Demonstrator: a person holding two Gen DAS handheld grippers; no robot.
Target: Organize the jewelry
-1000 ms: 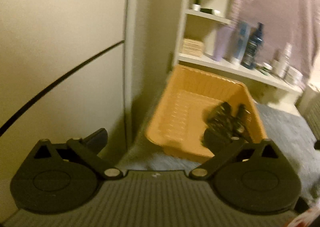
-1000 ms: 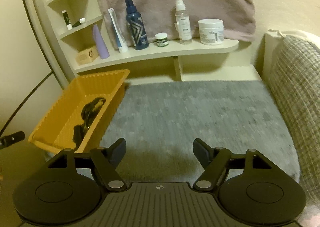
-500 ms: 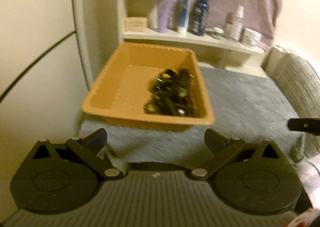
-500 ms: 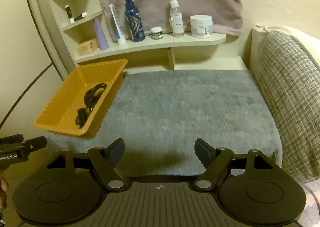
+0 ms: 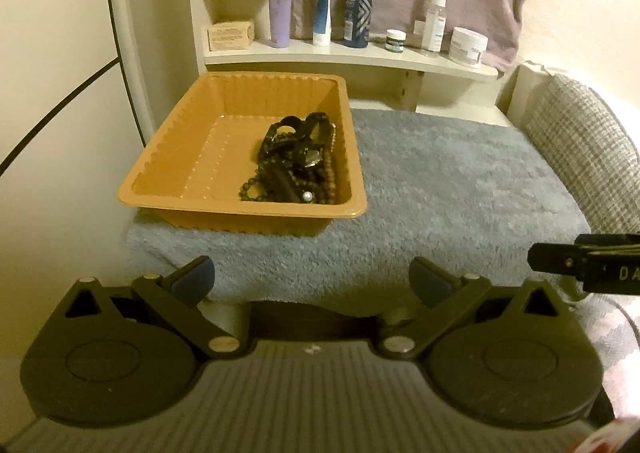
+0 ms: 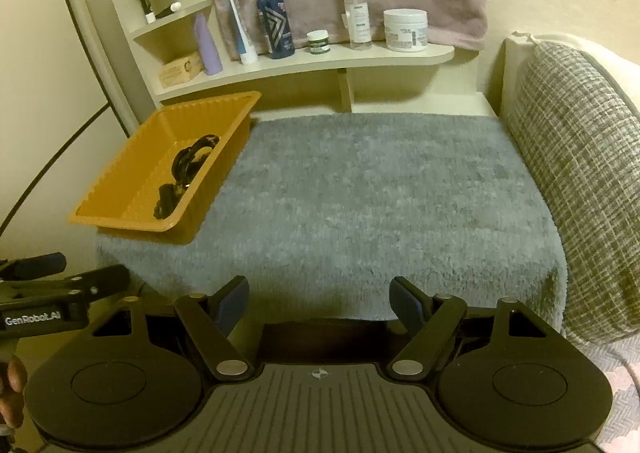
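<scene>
Looking along your left gripper (image 5: 312, 277), you see both fingers spread wide with nothing between them, the blue pads (image 5: 194, 280) hanging over the near edge of the grey rug (image 5: 440, 189). Straight ahead of the fingertips, slightly toward the left finger, sits the orange tray (image 5: 176, 157) on the rug. Its jewelry (image 5: 296, 159), a dark tangle of beads and bands, is heaped against the tray's right wall. Beyond the tray, a shelf (image 5: 360, 57) carries bottles and jars. Off past your right finger, the tip of the right gripper (image 5: 580, 263) pokes in from the frame edge.

From your right gripper (image 6: 318, 299), the fingers again stand wide apart and hold nothing; only bare rug (image 6: 380, 193) lies ahead of them. The tray (image 6: 120, 181) is well off to the left of the left finger, and the jewelry (image 6: 188, 169) lies along its nearer long wall. Beside your left finger the left gripper (image 6: 60, 273) juts in, with a bit of your hand (image 6: 12, 393) below it. A checked cushion (image 6: 580, 173) lies right of the right finger.
</scene>
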